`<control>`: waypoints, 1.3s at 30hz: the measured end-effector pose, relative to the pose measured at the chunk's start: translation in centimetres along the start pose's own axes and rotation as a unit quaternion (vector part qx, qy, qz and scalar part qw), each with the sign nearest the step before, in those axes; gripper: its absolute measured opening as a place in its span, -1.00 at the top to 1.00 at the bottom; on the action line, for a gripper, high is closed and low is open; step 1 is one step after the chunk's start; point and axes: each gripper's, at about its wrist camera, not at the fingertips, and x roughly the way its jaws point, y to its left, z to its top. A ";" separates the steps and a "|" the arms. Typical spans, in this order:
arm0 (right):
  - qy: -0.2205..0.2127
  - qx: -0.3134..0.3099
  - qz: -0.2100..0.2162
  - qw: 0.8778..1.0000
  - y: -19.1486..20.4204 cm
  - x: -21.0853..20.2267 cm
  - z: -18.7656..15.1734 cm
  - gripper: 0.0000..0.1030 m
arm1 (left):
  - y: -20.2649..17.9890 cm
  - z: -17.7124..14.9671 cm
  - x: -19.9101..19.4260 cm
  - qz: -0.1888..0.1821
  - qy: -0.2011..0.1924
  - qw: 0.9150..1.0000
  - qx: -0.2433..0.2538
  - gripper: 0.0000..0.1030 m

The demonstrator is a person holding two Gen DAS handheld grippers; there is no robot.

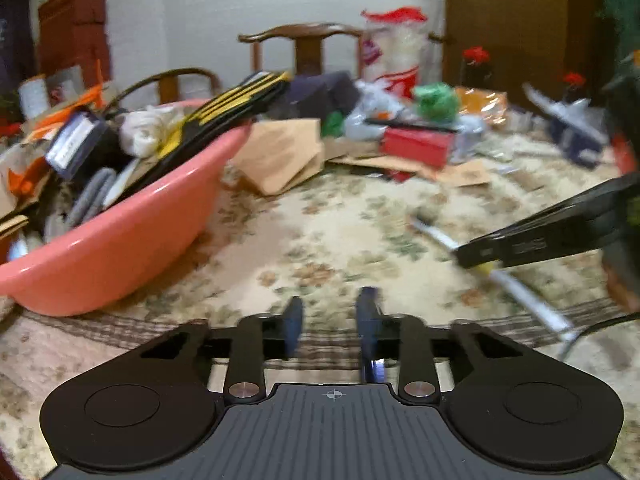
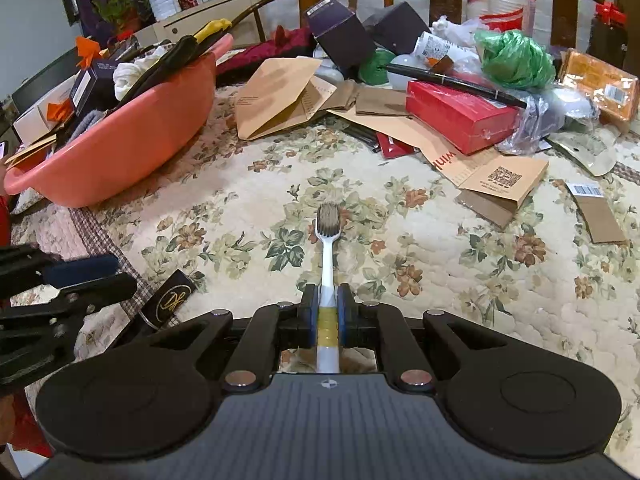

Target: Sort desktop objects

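Observation:
My right gripper [image 2: 328, 300] is shut on a white toothbrush [image 2: 328, 256] with a yellow grip band; its bristled head points away over the floral tablecloth. The toothbrush also shows in the left wrist view [image 1: 500, 276], held by the right gripper [image 1: 480, 256] at the right. My left gripper [image 1: 330, 312] is open and empty, low over the cloth near the table's front edge. It shows at the left edge of the right wrist view [image 2: 92, 276]. A pink basin [image 2: 132, 132] full of items stands at the left; it also shows in the left wrist view [image 1: 120, 232].
Clutter fills the back of the table: a red box [image 2: 456, 116], brown paper bags [image 2: 280, 92], a green plastic bag [image 2: 516, 60], dark boxes [image 2: 340, 36], a black pen [image 2: 456, 80]. A small black card [image 2: 168, 300] lies near the left gripper. Wooden chairs stand behind.

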 end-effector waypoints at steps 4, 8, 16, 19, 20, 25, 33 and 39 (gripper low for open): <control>0.000 0.001 0.000 1.000 0.0 0.0 0.0 0.78 | -1.5 -0.4 0.5 0.001 0.013 0.999 0.037 -0.03; -0.001 -0.001 0.000 1.000 0.0 0.0 -0.1 0.78 | -2.5 -1.1 2.4 0.041 0.039 0.997 0.059 0.12; -0.018 -0.015 -0.017 1.000 0.6 -0.1 -0.6 0.78 | -2.5 -0.6 3.1 0.092 0.021 0.996 0.005 0.85; -0.021 -0.007 -0.018 1.000 0.6 -0.2 -0.7 0.78 | -1.9 0.1 2.4 0.084 0.010 0.996 -0.017 0.85; -0.023 -0.003 -0.016 1.000 0.5 -0.4 -0.7 0.78 | -1.9 0.4 2.1 0.084 0.005 0.996 -0.019 0.85; -0.043 0.013 0.004 0.999 0.4 -2.2 0.2 0.79 | -2.2 2.5 0.1 0.072 -0.024 0.997 -0.020 0.84; -0.087 0.011 0.044 0.995 2.9 -5.7 4.8 0.79 | -0.2 7.7 -2.1 0.073 -0.065 0.994 -0.043 0.84; -0.127 -0.010 0.085 0.988 7.9 -6.6 11.7 0.79 | 5.5 12.5 -4.2 0.115 -0.102 0.985 -0.083 0.83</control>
